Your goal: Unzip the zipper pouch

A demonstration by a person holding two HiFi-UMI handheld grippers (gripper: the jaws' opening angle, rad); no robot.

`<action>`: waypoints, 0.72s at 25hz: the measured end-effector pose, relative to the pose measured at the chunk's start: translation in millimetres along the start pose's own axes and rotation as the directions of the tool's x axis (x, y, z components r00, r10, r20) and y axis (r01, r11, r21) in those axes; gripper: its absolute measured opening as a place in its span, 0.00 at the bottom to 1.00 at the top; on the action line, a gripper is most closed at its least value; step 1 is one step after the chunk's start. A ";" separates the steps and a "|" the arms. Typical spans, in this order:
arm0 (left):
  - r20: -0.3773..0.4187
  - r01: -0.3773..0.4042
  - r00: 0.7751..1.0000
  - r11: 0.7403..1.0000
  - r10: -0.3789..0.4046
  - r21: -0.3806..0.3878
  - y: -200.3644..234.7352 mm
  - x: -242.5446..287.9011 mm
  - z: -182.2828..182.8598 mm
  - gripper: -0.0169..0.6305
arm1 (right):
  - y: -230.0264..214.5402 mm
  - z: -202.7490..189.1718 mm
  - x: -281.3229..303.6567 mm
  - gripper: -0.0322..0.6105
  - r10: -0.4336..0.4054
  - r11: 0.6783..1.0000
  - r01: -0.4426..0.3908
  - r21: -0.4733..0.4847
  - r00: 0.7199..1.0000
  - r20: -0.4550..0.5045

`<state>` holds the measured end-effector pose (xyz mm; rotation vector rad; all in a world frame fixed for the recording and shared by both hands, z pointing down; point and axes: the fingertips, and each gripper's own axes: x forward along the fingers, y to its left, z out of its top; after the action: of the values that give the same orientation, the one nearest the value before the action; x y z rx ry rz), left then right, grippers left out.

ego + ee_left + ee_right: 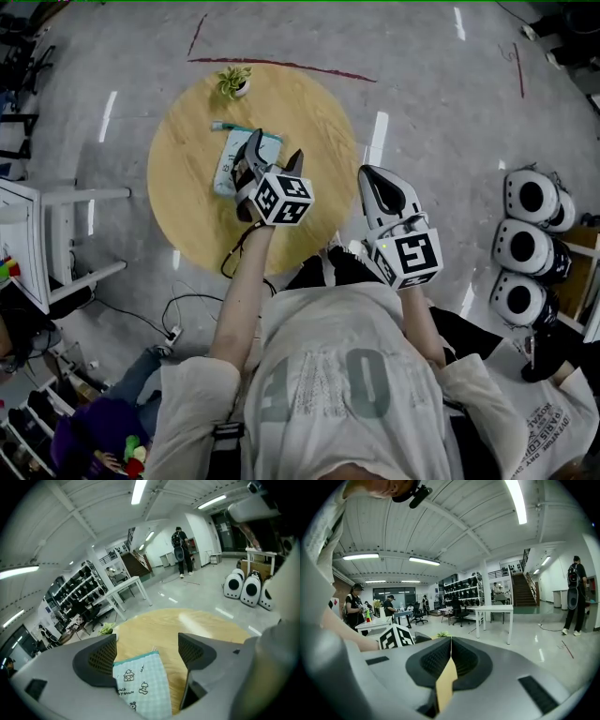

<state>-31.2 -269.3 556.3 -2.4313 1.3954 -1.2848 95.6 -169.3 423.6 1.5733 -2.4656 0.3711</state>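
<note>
Fingers (101,660) of left gripper (147,644) spread above pouch (143,686) edge, free tabletop (187,620) beyond

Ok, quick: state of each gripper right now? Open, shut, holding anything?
Left gripper: open, jaws apart over the zipper pouch, not gripping it.
Right gripper: shut, nothing between its jaws.

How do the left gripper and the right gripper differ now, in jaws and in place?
The left gripper has its jaws wide apart; the right gripper has them shut. The left gripper is over the pouch on the table; the right gripper is beside the table's edge, away from the pouch. Neither holds anything.
</note>
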 end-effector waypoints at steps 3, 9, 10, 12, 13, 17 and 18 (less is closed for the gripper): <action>-0.086 0.028 0.996 0.999 -0.025 0.040 -6.3 21.1 -20.5 0.61 | -3.8 -3.6 -5.0 0.10 -0.018 1.000 0.018 0.008 1.000 -0.005; -0.219 0.053 0.975 0.997 -0.040 0.053 -4.4 39.5 -53.5 0.61 | -12.1 -13.9 -15.4 0.10 -0.058 0.998 0.058 0.025 0.998 -0.018; -0.236 0.059 0.971 0.997 -0.044 0.053 -4.3 41.0 -57.0 0.61 | -13.4 -15.4 -16.5 0.10 -0.063 0.998 0.063 0.028 0.998 -0.021; -0.262 0.070 0.964 0.996 -0.053 0.058 -5.4 44.1 -63.3 0.61 | -14.8 -18.2 -18.5 0.10 -0.071 0.997 0.072 0.034 0.997 -0.026; -0.271 0.074 0.961 0.995 -0.054 0.064 -6.3 45.6 -65.7 0.61 | -14.8 -19.3 -19.5 0.10 -0.073 0.997 0.074 0.035 0.997 -0.029; -0.297 0.092 0.952 0.994 -0.068 0.066 -9.1 49.5 -68.7 0.60 | -15.4 -22.8 -23.9 0.10 -0.081 0.996 0.082 0.040 0.996 -0.032; -0.302 0.103 0.950 0.993 -0.080 0.059 -9.8 50.3 -68.4 0.60 | -16.6 -23.7 -24.9 0.10 -0.084 0.995 0.085 0.043 0.996 -0.033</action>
<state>-58.9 -278.0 636.7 -2.3526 1.2774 -1.7562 121.7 -147.2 440.6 1.6698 -2.3739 0.4358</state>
